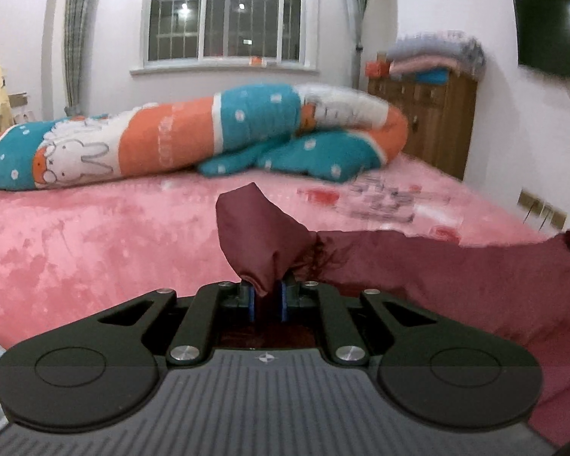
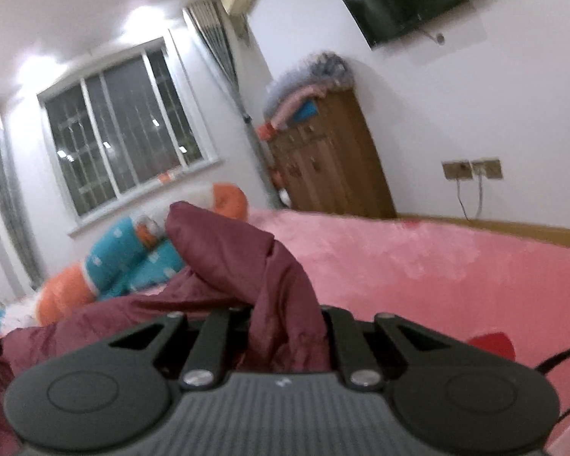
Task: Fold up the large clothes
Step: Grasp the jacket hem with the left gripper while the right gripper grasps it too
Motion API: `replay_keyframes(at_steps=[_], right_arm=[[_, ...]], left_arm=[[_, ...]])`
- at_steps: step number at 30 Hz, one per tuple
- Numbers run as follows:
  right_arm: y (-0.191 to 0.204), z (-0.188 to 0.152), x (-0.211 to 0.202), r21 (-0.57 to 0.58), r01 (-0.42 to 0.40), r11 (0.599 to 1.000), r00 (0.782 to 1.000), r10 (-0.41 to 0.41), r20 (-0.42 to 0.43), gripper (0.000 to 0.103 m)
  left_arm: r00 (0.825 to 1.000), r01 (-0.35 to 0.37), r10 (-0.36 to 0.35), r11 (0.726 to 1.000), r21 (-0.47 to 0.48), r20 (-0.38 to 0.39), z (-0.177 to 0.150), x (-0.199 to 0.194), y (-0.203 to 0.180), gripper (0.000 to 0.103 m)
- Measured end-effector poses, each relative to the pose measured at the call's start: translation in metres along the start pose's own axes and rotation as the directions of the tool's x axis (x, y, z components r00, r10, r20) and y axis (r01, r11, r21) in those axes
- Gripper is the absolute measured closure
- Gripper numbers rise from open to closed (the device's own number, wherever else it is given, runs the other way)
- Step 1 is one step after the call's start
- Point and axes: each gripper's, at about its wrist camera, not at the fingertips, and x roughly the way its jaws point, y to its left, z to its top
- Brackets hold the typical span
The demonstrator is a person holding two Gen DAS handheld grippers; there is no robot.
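Left tongs [image 1: 266,296] clenched on bunched corner of maroon garment [image 1: 456,266]; right tongs [image 2: 285,336] clenched on thick fold of same garment [image 2: 231,250]. Garment hangs lifted between both, rest draped over near part of pink bed [image 1: 95,235]. Judgement: task at early stage, garment raised but no neat fold visible; spreading and folding still left. Containers: wooden cabinet [image 1: 437,114] far right, closed, inside hidden; folded blankets [image 1: 433,55] piled on top. Rolled cartoon quilt [image 1: 171,136] at far side of bed.
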Motion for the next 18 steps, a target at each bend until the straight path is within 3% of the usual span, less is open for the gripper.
replay_keyframes(at_steps=[6, 10, 18], right_arm=[[-0.005, -0.019, 0.027, 0.003, 0.062, 0.998, 0.995, -0.061, -0.084, 0.084], [-0.005, -0.024, 0.041, -0.001, 0.085, 0.996, 0.989, -0.084, -0.123, 0.071], [-0.014, -0.027, 0.062, 0.029, 0.074, 0.997, 0.975, -0.066, -0.213, 0.060]], left_arm=[[0.998, -0.039, 0.041, 0.998, 0.051, -0.041, -0.018, 0.028, -0.003, 0.083], [0.997, -0.058, 0.061, 0.996, 0.065, -0.052, -0.025, 0.042, -0.007, 0.078], [0.995, -0.082, 0.086, 0.993, 0.081, -0.054, -0.035, 0.077, -0.017, 0.068]])
